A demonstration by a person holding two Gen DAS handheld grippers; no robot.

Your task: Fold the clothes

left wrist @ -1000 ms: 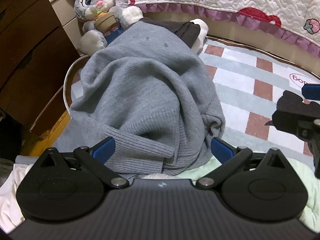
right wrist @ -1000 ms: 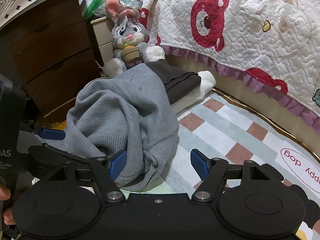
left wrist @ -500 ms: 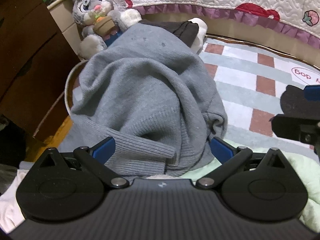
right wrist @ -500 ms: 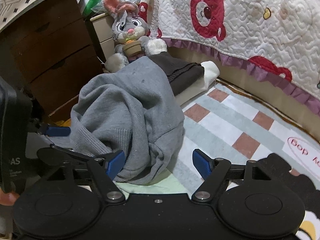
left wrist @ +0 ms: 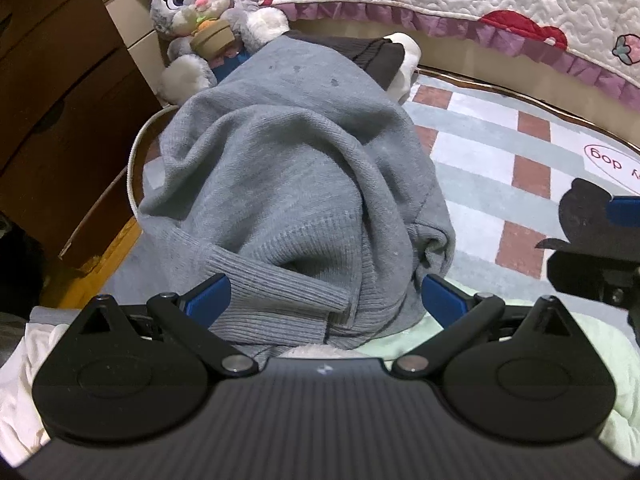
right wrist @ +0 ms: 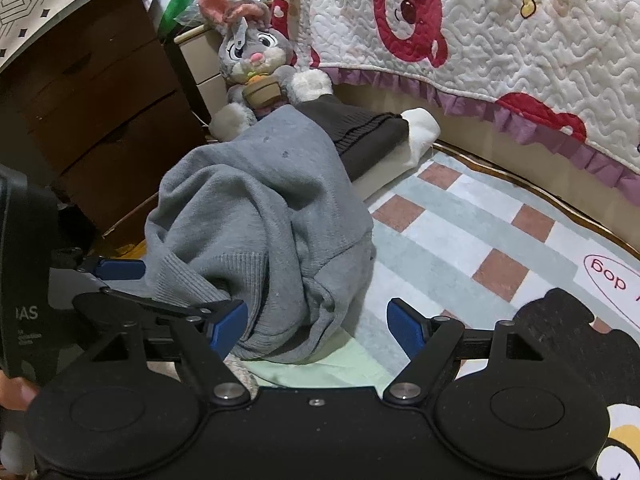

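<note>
Left gripper (left wrist: 324, 294): the jaws are held wide apart, and the ribbed hem of the grey sweater (left wrist: 288, 184) lies between them; the pads are not seen to press on the knit.

Right gripper (right wrist: 316, 322): the jaws have just been opening and stand wide; only the sweater's lower right edge and the pale green cloth (right wrist: 320, 368) lie ahead of the gap, and nothing is clamped.

Sweater: it is heaped in a crumpled mound directly ahead of both grippers, with its far end draped over a dark folded garment (right wrist: 360, 132) and reaching the plush rabbit (right wrist: 256, 64).

Rug (right wrist: 460, 240): a bare checked stretch is seen ahead and to the right of the right gripper, which is judged the likely place for spreading.

Risk, layers: the folds are bunched at the hem, so several layers could be pinched at once, and the sweater would then lift as a lump instead of opening flat.

Risk, wrong cloth: the green cloth lies just under the near edge and could be caught along with the knit if the jaws are closed low.

Risk, drag: the dark garment and the rabbit could be pulled along, since the far end rests on them.

Risk, collision: the grippers sit close side by side, so a converging reach could knock them together.
</note>
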